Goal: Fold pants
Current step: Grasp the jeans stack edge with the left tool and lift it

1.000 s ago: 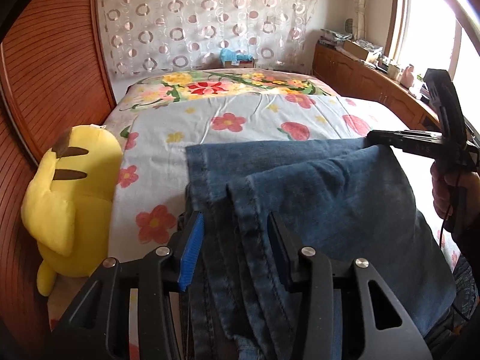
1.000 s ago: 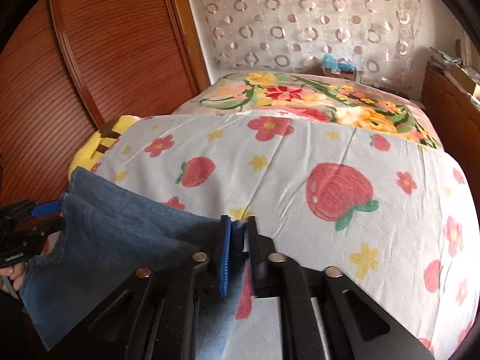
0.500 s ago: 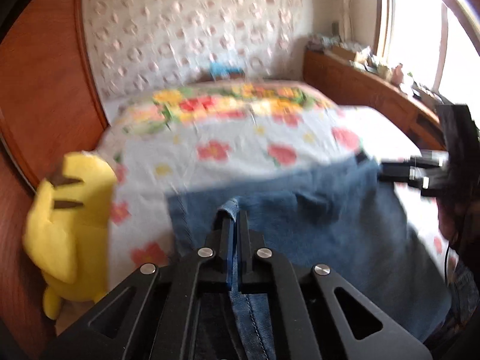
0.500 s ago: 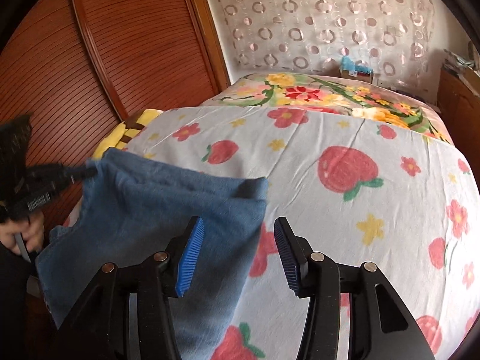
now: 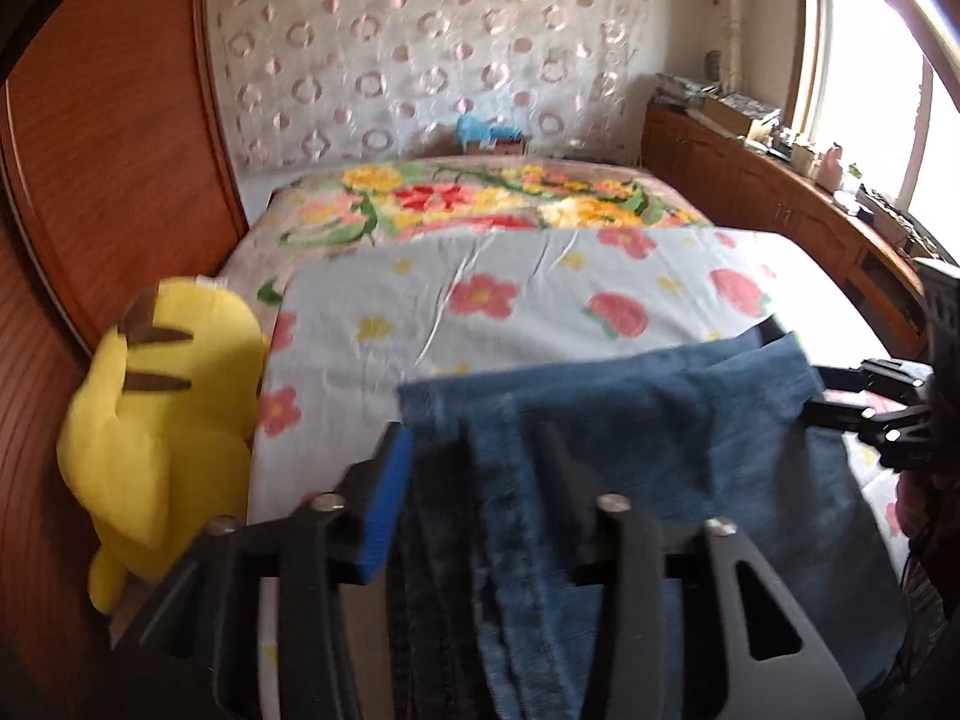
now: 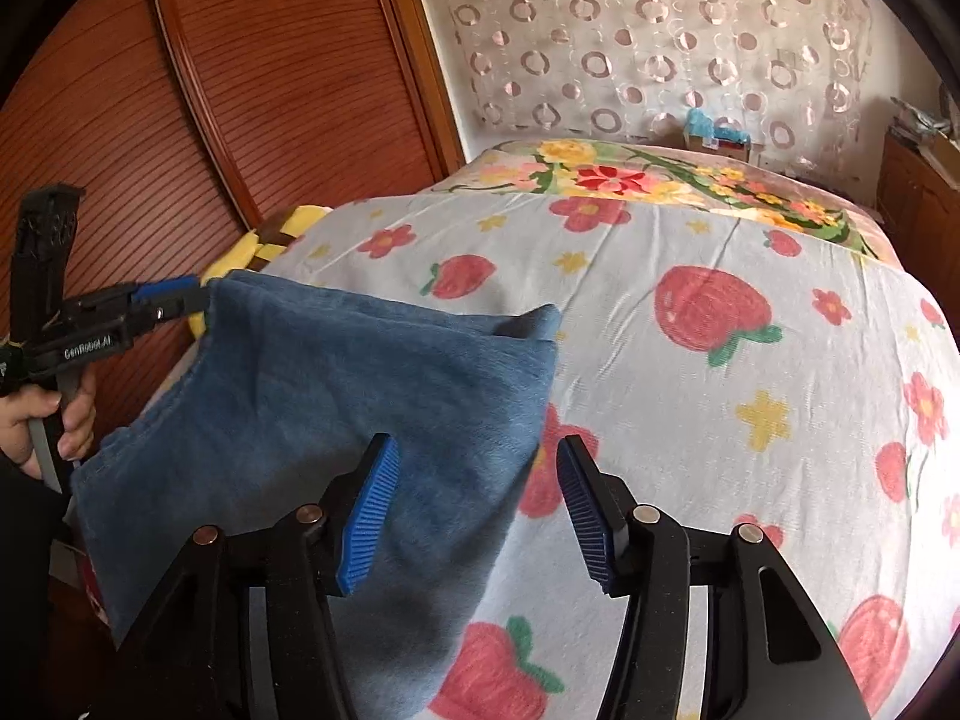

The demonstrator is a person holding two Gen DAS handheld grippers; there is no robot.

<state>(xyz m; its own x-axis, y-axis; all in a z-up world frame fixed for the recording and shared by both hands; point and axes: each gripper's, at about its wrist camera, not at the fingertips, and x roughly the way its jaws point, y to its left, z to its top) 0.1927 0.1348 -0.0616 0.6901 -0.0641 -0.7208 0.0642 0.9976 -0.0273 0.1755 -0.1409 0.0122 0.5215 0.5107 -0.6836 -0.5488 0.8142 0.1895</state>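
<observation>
We see the bed (image 6: 750, 360) filling most of both views under a pale sheet printed with strawberries and flowers, its far end covered by a brighter floral blanket (image 5: 480, 204) and its near edge cut off by the frame in each camera. The jeans (image 6: 336, 396) lie folded over the near left part of the bed; the left wrist view is blurred, so the seams and hems running down between the fingers are hard to read, and the lower part of the denim is hidden behind the gripper bodies in both views. A yellow plush toy (image 5: 156, 420) sits against the wooden wardrobe (image 6: 180, 120) beside the mattress, and in the right wrist view only a sliver of it shows past the denim. The left gripper (image 5: 477, 480) stands spread, with a strip of the jeans passing between its fingers without being clamped; in the right wrist view its tips sit at the far left corner of the fabric, and there we cannot tell whether they touch it. The right gripper (image 6: 477, 498) is also spread wide, straddling the right edge of the folded jeans, with denim under its left pad and bare sheet under its right one.
</observation>
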